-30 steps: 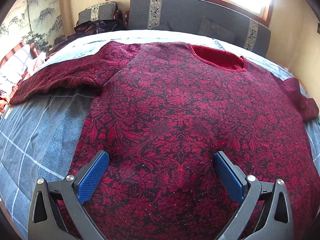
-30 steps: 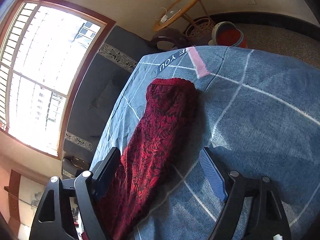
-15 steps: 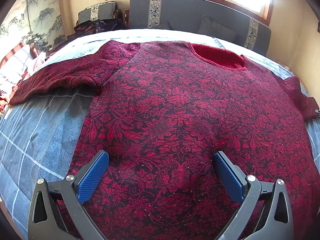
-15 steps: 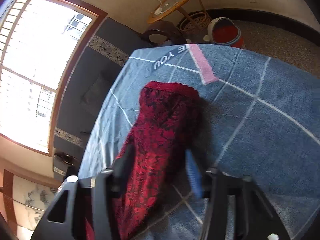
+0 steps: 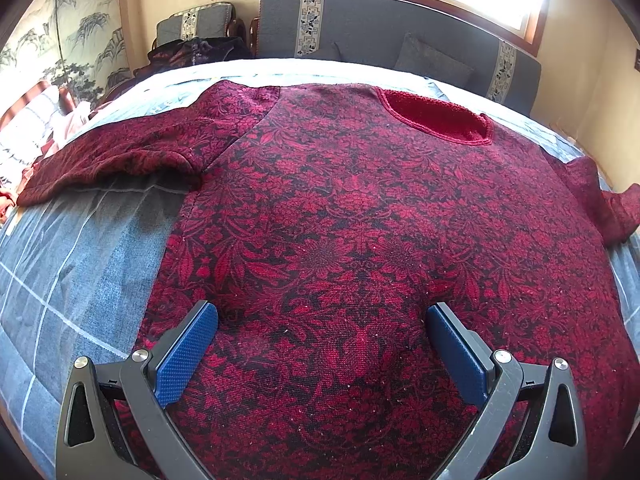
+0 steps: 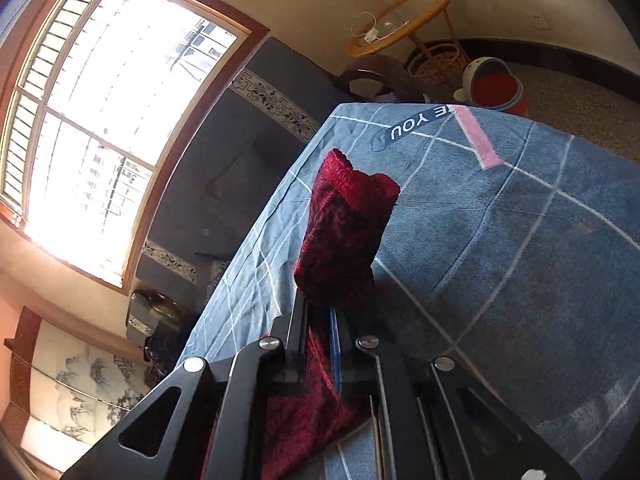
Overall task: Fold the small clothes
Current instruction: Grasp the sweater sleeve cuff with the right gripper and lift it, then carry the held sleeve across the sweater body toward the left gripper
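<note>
A dark red floral sweater (image 5: 360,208) lies flat on a blue grid-patterned blanket (image 5: 72,264), neckline (image 5: 436,116) at the far side, left sleeve (image 5: 112,156) spread out. My left gripper (image 5: 320,344) is open and hovers low over the sweater's lower body, its blue pads apart. In the right wrist view my right gripper (image 6: 318,320) is shut on the sweater's right sleeve (image 6: 344,236), which is lifted off the blanket (image 6: 520,260) with its cuff standing up beyond the fingers.
A grey sofa (image 5: 400,36) runs under the window behind the bed. A pile of dark clothes (image 5: 196,52) sits at the far left. A round wicker side table (image 6: 400,20) and a red bucket (image 6: 496,88) stand past the blanket's edge.
My right gripper has closed on the right sleeve and lifted it; the sleeve lay flat a second ago. The left gripper has stayed in place, open.
</note>
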